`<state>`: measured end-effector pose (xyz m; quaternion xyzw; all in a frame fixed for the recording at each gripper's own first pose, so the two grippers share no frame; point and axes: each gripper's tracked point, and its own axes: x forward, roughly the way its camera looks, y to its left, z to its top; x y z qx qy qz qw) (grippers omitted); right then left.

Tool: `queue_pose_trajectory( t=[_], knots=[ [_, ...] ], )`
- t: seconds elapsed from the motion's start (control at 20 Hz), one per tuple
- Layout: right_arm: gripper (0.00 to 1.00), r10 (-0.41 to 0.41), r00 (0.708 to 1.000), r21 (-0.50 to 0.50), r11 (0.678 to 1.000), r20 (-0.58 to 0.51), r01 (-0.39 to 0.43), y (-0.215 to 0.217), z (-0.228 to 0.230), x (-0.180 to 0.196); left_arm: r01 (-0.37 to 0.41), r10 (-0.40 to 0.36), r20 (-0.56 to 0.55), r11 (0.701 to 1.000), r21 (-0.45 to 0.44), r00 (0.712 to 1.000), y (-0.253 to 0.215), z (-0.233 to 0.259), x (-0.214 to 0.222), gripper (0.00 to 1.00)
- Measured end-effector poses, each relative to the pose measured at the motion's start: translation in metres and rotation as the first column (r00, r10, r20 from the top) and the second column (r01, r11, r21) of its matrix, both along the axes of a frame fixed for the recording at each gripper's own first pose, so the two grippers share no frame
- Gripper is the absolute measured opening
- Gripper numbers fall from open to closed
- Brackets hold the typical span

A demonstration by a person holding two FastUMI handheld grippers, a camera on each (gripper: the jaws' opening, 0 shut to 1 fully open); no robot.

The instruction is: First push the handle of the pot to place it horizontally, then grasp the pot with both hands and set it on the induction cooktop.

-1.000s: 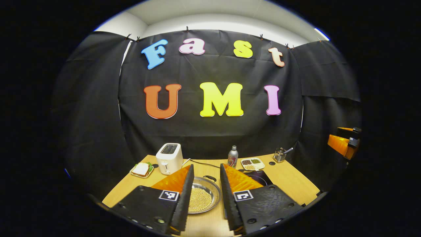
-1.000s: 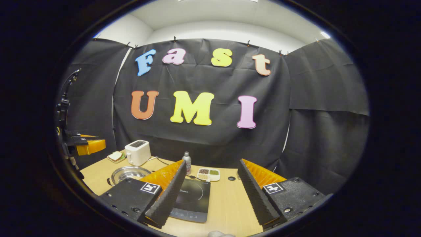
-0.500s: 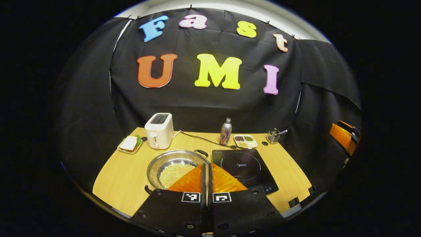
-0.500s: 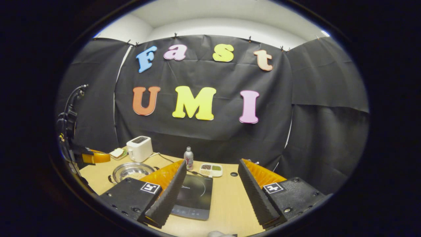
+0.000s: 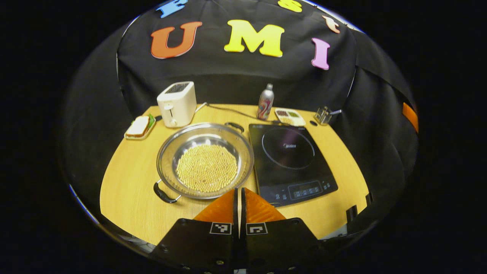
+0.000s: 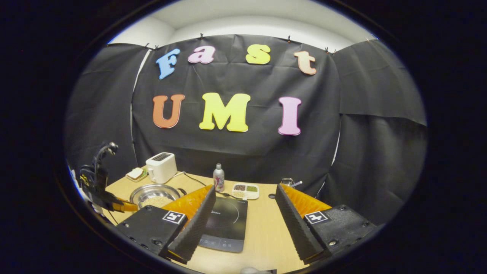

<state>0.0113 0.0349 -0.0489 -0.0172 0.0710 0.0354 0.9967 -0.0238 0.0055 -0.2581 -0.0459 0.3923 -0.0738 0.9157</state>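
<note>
One pot (image 5: pixel 205 160) with two black handles, one induction cooktop (image 5: pixel 291 160), one toaster (image 5: pixel 176 103), one bottle (image 5: pixel 265 102), one sandwich plate (image 5: pixel 139 127), one divided snack tray (image 5: pixel 290 117), one utensil holder (image 5: pixel 323 114), all ahead of closed fingers. Two grippers.

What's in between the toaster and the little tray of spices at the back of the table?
In the left gripper view, a silver bottle stands between the toaster and the spice tray, nearer the tray. A dark cord also runs across that stretch.
</note>
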Motion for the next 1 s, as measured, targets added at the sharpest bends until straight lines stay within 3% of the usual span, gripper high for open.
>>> queue_pose_trajectory(
  t=[0.35, 0.75, 0.8, 0.85, 1.0],
  knots=[
    [0.99, 0.005, 0.999, 0.004, 1.000, -0.037, -0.005, 0.004, -0.014, 0.015, -0.005, 0.013, -0.194, 0.999, 0.042, 0.981, 0.029, -0.064, -0.001, 0.00],
    [0.99, 0.017, 1.000, -0.011, 1.000, -0.024, -0.018, 0.009, -0.011, 0.024, 0.049, -0.012, -0.285, 0.991, 0.123, 0.959, 0.068, -0.088, 0.012, 0.00],
    [0.97, 0.014, 1.000, -0.010, 1.000, -0.026, -0.015, 0.009, -0.013, 0.024, 0.056, -0.014, -0.291, 0.989, 0.137, 0.957, 0.074, -0.089, 0.013, 0.10],
    [0.99, 0.012, 1.000, -0.006, 1.000, -0.028, -0.012, 0.008, -0.013, 0.025, 0.058, -0.012, -0.295, 0.987, 0.148, 0.955, 0.079, -0.091, 0.014, 0.00],
    [0.97, 0.005, 0.999, 0.001, 1.000, -0.041, -0.005, 0.006, -0.018, 0.027, 0.054, 0.003, -0.304, 0.982, 0.179, 0.953, 0.095, -0.094, 0.018, 0.00]
  ],
)
